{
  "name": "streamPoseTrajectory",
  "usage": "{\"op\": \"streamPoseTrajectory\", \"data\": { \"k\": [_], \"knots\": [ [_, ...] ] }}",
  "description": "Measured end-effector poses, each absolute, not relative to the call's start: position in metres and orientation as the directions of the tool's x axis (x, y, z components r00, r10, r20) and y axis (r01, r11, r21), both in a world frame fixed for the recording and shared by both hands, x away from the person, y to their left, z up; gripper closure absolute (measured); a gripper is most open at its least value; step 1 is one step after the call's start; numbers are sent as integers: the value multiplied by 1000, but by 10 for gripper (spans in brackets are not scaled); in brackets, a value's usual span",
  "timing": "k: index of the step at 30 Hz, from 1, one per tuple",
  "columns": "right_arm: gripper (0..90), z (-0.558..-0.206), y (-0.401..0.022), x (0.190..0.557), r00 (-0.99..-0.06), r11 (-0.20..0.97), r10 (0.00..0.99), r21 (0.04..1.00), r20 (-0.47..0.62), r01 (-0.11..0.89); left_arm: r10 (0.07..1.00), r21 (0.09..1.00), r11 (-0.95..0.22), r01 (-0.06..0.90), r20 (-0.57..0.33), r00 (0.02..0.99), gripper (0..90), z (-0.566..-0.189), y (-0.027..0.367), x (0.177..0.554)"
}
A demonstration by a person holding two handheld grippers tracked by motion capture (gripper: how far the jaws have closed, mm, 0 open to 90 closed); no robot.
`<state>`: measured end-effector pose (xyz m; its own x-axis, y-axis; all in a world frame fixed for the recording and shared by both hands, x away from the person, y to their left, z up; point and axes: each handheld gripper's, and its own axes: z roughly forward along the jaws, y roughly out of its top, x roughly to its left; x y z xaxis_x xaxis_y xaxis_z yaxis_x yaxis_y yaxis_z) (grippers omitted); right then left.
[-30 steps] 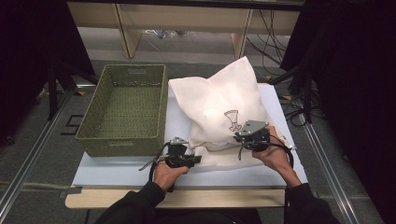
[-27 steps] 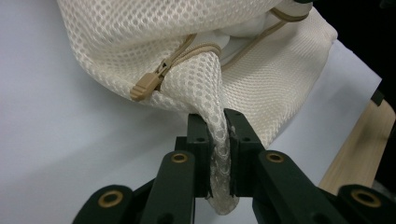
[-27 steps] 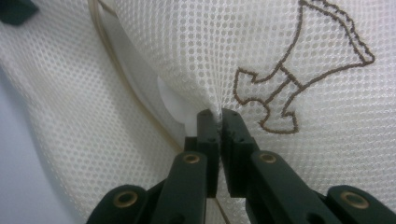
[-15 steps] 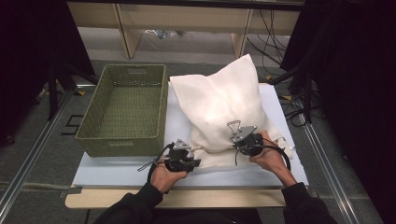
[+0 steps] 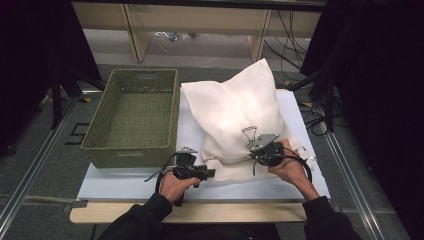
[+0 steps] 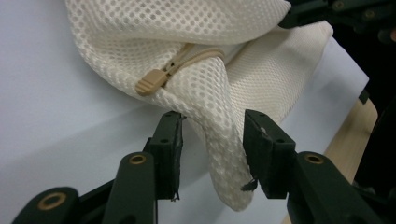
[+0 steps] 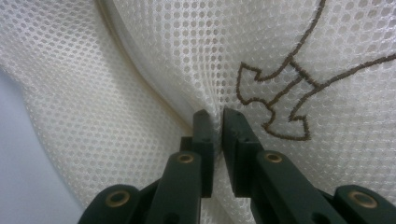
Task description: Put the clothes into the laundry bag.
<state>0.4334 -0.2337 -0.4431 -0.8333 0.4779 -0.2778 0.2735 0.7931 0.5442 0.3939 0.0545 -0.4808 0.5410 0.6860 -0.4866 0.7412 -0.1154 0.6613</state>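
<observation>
A cream mesh bag (image 5: 235, 110) with a brown embroidered emblem (image 5: 248, 134) lies bulging on the white table top (image 5: 192, 135). My left gripper (image 5: 210, 173) sits at the bag's near left corner. Its jaws have just been opening and stand apart in the left gripper view (image 6: 212, 119). A fold of mesh (image 6: 219, 154) hangs loose between them, below the tan zipper pull (image 6: 152, 81). My right gripper (image 5: 252, 155) is at the bag's near right side. Its jaws (image 7: 215, 113) have just eased slightly but still pinch a ridge of mesh beside the emblem (image 7: 285, 98).
A green woven basket (image 5: 125, 155) stands empty at the table's left, close to the bag. The wooden front edge (image 5: 200, 212) runs under my forearms. Cables (image 5: 320, 115) trail over the floor at the right, and a shelf frame (image 5: 135, 30) stands behind.
The left gripper's jaws stand wider apart than before. Both hands have stayed nearly in place at the bag's near edge.
</observation>
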Motion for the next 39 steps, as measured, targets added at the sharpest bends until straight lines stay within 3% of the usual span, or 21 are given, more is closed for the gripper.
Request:
{"op": "streamPoseTrajectory", "data": {
  "k": [13, 15, 20, 24, 31, 39],
  "knots": [
    [819, -441, -235, 435, -837, 793, 464, 557, -291, 247, 708, 640, -1, 769, -543, 452, 580, -485, 57, 400],
    [814, -441, -235, 435, -838, 794, 463, 556, -289, 247, 721, 657, -17, 754, -514, 465, 583, -483, 55, 398],
    [789, -440, -235, 435, -838, 790, 467, 559, -283, 252, 752, 707, -112, 699, -399, 524, 714, -478, 50, 392],
    [758, -440, -236, 435, -830, 787, 476, 561, -289, 256, 757, 727, -119, 676, -374, 536, 795, -476, 46, 391],
    [752, -439, -237, 435, -823, 778, 488, 572, -291, 259, 756, 731, -160, 664, -342, 558, 812, -477, 46, 389],
    [639, -428, -239, 431, -796, 746, 527, 609, -297, 267, 750, 755, -249, 607, -246, 614, 819, -476, 41, 384]
  ]
}}
